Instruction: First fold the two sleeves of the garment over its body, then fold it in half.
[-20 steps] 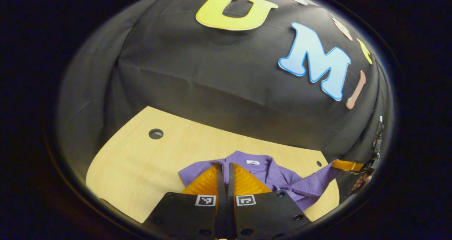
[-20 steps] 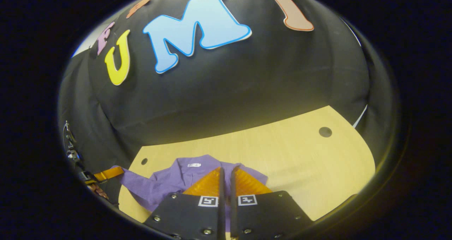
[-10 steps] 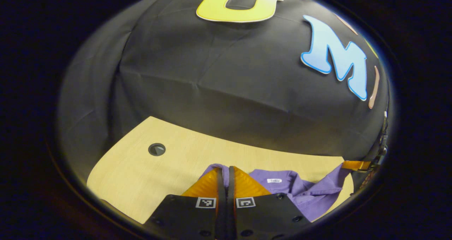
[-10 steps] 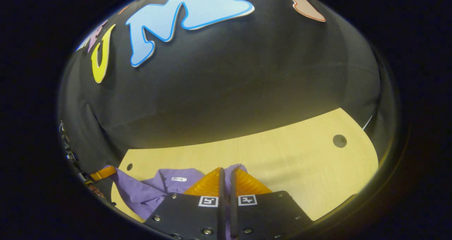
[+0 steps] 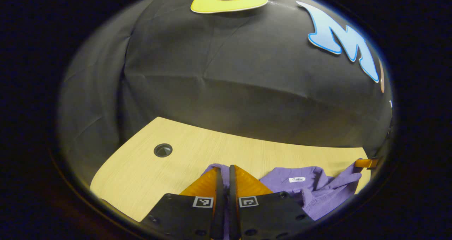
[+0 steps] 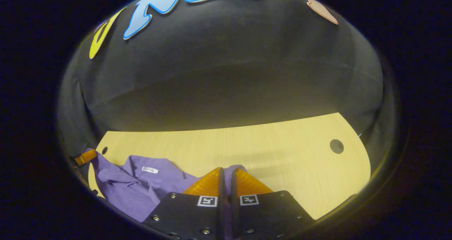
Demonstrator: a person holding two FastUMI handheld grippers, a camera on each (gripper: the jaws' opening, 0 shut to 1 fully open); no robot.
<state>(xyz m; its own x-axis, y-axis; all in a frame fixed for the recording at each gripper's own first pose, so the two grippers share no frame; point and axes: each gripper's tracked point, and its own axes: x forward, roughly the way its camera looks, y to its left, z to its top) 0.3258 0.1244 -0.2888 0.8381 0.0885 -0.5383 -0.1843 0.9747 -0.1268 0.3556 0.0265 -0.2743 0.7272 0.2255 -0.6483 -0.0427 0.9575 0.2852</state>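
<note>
A purple collared garment [image 5: 303,189] with a white neck label lies rumpled on the light wooden table [image 5: 148,169], to the right in the left gripper view. My left gripper [image 5: 224,168] is shut on a fold of its purple cloth, which pokes up between the fingertips. In the right gripper view the garment [image 6: 137,187] spreads to the left, and my right gripper [image 6: 226,169] is shut on another edge of the cloth. Each view catches the other gripper's tip at the far end of the garment: the right gripper [image 5: 367,162] and the left gripper [image 6: 84,156].
The table has a round cable hole [image 5: 162,150] at the left of the left gripper view, and another round hole [image 6: 336,146] at the right of the right gripper view. A small hole [image 6: 104,150] sits near the garment. The black cloth wall stands close behind the table's far edge.
Both grippers, still shut on the cloth, have moved apart. The garment's collar has drifted sideways in each view, and the other gripper now sits farther toward the rim.
</note>
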